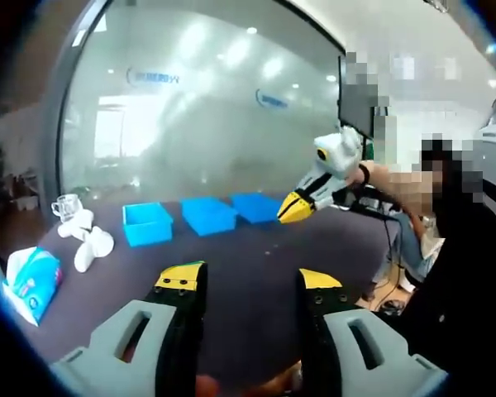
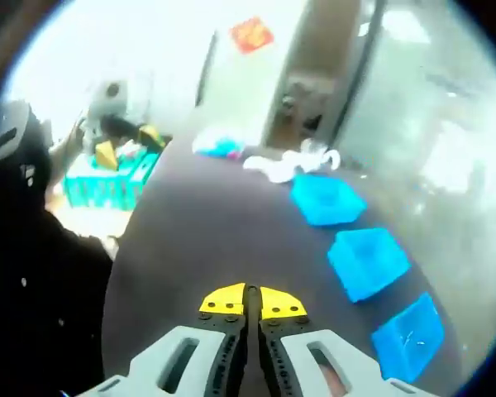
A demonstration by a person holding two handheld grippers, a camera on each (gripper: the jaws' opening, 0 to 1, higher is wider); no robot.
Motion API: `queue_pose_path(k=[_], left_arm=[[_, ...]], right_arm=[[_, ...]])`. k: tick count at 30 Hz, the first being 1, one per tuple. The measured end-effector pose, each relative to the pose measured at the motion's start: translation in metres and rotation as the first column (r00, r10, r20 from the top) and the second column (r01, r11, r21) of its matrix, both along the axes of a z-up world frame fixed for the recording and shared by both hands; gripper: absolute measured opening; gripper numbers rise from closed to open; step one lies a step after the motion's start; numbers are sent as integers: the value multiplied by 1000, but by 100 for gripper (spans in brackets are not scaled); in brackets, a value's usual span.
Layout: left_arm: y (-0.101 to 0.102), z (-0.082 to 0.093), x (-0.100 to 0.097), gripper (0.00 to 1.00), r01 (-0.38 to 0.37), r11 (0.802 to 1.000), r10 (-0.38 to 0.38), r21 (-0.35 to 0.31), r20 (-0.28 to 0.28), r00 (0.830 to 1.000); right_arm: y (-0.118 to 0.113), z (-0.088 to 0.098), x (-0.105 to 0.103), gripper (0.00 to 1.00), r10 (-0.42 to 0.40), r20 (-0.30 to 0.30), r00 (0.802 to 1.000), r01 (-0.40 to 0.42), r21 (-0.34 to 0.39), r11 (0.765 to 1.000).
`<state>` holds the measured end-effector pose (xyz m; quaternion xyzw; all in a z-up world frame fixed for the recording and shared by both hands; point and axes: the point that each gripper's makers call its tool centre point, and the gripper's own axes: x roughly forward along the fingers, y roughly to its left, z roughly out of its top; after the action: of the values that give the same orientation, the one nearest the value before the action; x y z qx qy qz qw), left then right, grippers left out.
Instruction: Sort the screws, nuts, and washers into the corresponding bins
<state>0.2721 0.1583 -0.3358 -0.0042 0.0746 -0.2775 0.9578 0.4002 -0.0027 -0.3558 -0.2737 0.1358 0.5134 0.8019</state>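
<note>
Three blue bins stand in a row on the dark table (image 1: 256, 273): a left bin (image 1: 147, 223), a middle bin (image 1: 208, 215) and a right bin (image 1: 256, 207). My left gripper (image 1: 250, 279) hovers open over the near part of the table, with nothing between its yellow-tipped jaws. My right gripper (image 1: 296, 208) comes in from the right, held in the air just beside the right bin, jaws together. In the right gripper view the same gripper (image 2: 246, 302) is shut above the table, and the bins (image 2: 368, 263) run along its right. Any screws, nuts or washers are too small to make out.
At the table's far left lie white objects (image 1: 84, 240), a glass mug (image 1: 66, 205) and a blue tissue pack (image 1: 31, 281). A person in dark clothes (image 1: 455, 281) stands at the right edge. A teal crate (image 2: 107, 186) sits beyond the table. A glass wall is behind.
</note>
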Motion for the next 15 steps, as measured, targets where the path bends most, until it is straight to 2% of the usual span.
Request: queue_pose_path(k=[2, 5, 8, 10, 12, 15], left_arm=[[1, 2, 1, 41, -4, 1000, 4, -2, 7, 1000], [2, 4, 2, 41, -13, 1000, 13, -13, 11, 1000], [4, 5, 2, 41, -24, 1000, 24, -12, 15, 1000], [5, 6, 3, 41, -32, 999, 32, -15, 18, 999], [8, 8, 3, 41, -43, 999, 44, -16, 24, 999], [12, 10, 4, 41, -63, 998, 64, -17, 35, 997]], right_arm=[[-3, 6, 3, 1, -60, 15, 998, 59, 64, 996], [-8, 15, 8, 1, -145, 24, 989, 139, 165, 976], [-13, 22, 11, 1, -221, 46, 974, 203, 250, 947], [-16, 29, 12, 1, -273, 44, 961, 245, 325, 913], [-21, 40, 16, 1, -339, 54, 939, 288, 417, 862], [-28, 50, 19, 1, -408, 61, 911, 329, 488, 808]])
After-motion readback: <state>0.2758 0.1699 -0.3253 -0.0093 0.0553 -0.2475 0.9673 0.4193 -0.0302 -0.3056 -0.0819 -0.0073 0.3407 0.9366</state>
